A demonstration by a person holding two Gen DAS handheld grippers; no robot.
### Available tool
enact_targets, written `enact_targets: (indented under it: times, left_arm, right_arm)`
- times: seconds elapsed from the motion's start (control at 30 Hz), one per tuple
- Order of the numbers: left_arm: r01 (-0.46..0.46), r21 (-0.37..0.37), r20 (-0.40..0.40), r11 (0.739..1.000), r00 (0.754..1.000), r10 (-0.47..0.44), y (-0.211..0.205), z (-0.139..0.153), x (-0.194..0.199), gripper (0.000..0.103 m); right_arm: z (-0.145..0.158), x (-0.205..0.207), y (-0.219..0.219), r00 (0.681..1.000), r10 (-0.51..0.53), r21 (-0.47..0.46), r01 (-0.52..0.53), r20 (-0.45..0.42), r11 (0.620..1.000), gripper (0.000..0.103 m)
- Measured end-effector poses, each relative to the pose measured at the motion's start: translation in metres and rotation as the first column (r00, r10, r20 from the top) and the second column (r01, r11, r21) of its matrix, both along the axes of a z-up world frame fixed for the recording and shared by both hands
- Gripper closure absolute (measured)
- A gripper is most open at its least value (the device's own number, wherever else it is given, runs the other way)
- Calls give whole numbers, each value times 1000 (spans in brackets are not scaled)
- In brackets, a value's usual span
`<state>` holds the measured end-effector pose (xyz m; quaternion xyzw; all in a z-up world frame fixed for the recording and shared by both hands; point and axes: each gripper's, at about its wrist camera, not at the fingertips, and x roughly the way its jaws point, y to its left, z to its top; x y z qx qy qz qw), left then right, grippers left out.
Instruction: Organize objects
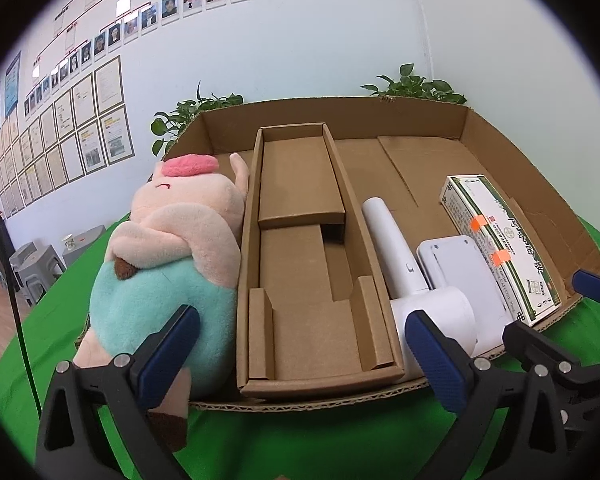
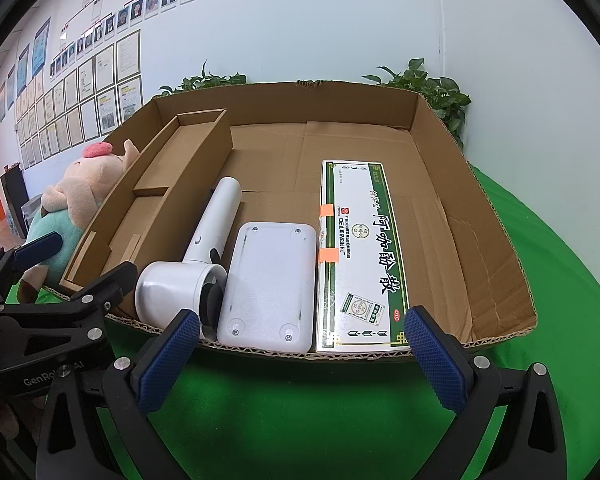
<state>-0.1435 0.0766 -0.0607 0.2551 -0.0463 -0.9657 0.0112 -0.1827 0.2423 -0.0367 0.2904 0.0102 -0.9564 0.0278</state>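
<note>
A shallow cardboard tray (image 1: pixel 340 110) lies on the green cloth (image 1: pixel 300 440). In it, left to right, are a pink and teal plush pig (image 1: pixel 168 248), a narrow empty cardboard insert (image 1: pixel 312 260), a white hair dryer (image 1: pixel 396 248), a flat white device (image 1: pixel 456 268) and a green-and-white medicine box (image 1: pixel 500 240). My left gripper (image 1: pixel 300 350) is open wide at the tray's front edge. The insert's front end lies between its pads, with no grip visible. My right gripper (image 2: pixel 302 360) is open before the white device (image 2: pixel 272 284) and the medicine box (image 2: pixel 356 256), holding nothing.
Potted plants (image 2: pixel 432 92) stand behind the tray against a white wall hung with photos and papers. Grey stools (image 1: pixel 32 268) and a black cable (image 1: pixel 16 300) are at the far left. The tray's right part (image 2: pixel 440 216) is bare cardboard. Green cloth (image 2: pixel 560 280) surrounds the tray.
</note>
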Motion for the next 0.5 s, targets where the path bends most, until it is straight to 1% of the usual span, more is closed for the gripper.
enact_targets:
  times: [0.5]
  left_arm:
    - [-2,-2,1,1000,1000,2,0,0,1,1]
  right_arm:
    - [1,0,-1,1000,-1,0,1,0,1000,0]
